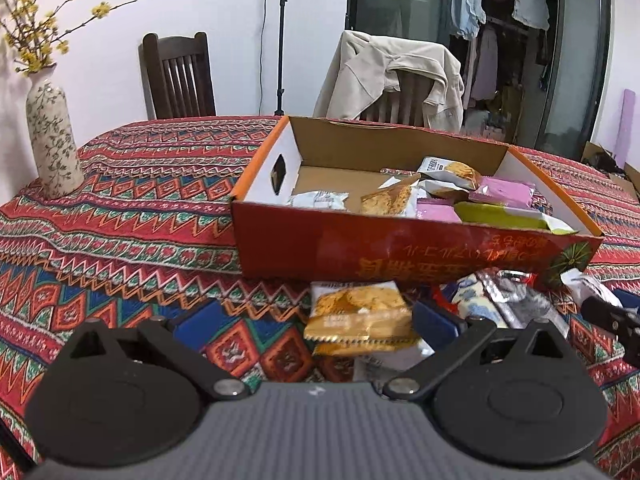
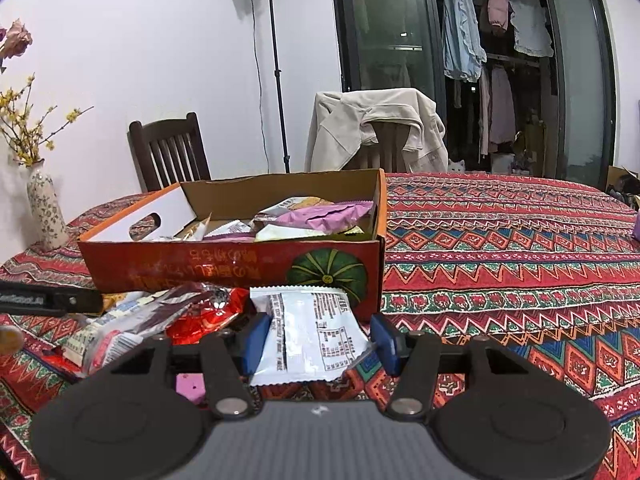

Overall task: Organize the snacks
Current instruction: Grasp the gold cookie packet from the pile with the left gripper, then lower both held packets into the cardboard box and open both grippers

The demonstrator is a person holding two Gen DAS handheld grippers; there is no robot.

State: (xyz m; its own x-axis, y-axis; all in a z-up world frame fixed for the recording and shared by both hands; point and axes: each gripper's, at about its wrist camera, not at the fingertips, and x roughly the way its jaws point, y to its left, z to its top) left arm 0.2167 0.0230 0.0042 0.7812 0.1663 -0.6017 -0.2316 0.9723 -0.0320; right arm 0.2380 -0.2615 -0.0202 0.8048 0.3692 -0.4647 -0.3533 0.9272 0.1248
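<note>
A red cardboard box (image 1: 400, 248) (image 2: 224, 264) with a pumpkin picture stands open on the patterned tablecloth. It holds pink, green, white and golden snack packets (image 1: 500, 192). In front of it lies a loose pile of red and silver packets (image 2: 160, 316) (image 1: 500, 292). My right gripper (image 2: 320, 342) is shut on a white snack packet (image 2: 312, 336), its printed back facing me, just before the box's front wall. My left gripper (image 1: 316, 322) stands wide open around a golden cracker packet (image 1: 360, 316), which lies close to the right pad (image 1: 436, 320), ungripped.
A flowered vase (image 1: 52, 140) (image 2: 44, 208) with yellow branches stands at the table's left edge. Two chairs stand behind the table, one draped with a beige coat (image 1: 396, 76). A lamp stand (image 2: 276, 72) rises by the wall. A pink item (image 2: 190, 386) lies under my right gripper.
</note>
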